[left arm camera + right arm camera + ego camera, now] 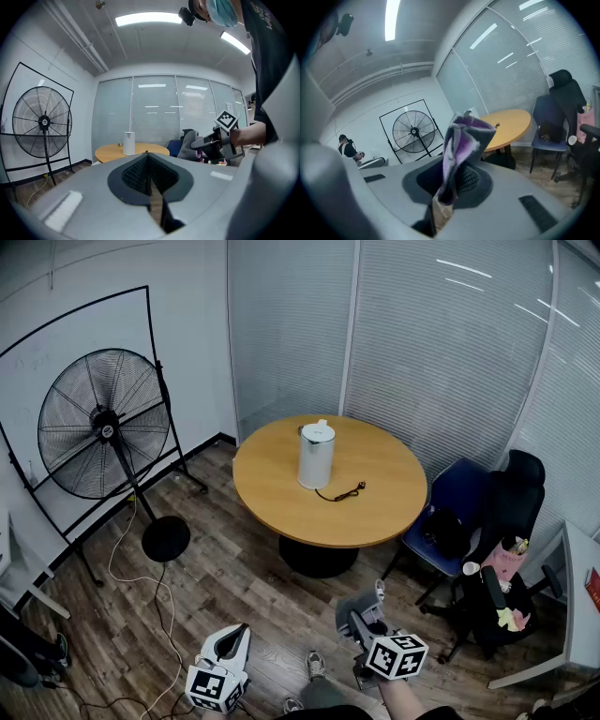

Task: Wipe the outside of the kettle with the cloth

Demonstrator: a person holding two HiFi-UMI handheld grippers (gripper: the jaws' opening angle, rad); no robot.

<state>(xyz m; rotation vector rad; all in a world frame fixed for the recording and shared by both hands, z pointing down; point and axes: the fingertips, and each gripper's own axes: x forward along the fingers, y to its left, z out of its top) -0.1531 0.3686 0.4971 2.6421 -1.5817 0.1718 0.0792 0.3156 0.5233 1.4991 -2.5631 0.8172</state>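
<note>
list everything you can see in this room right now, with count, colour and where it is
kettle: one, white, on the table
table: one, round, light wood, middle of the room
cord: one, black, on the table beside the kettle
fan: one, black, standing left of the table
blue chair: one, right of the table
black chair: one, beside the blue chair
cloth: one, grey and purple, clamped in the right tongs
left tongs: one, grey, shut, empty
right tongs: one, grey, shut on the cloth
</note>
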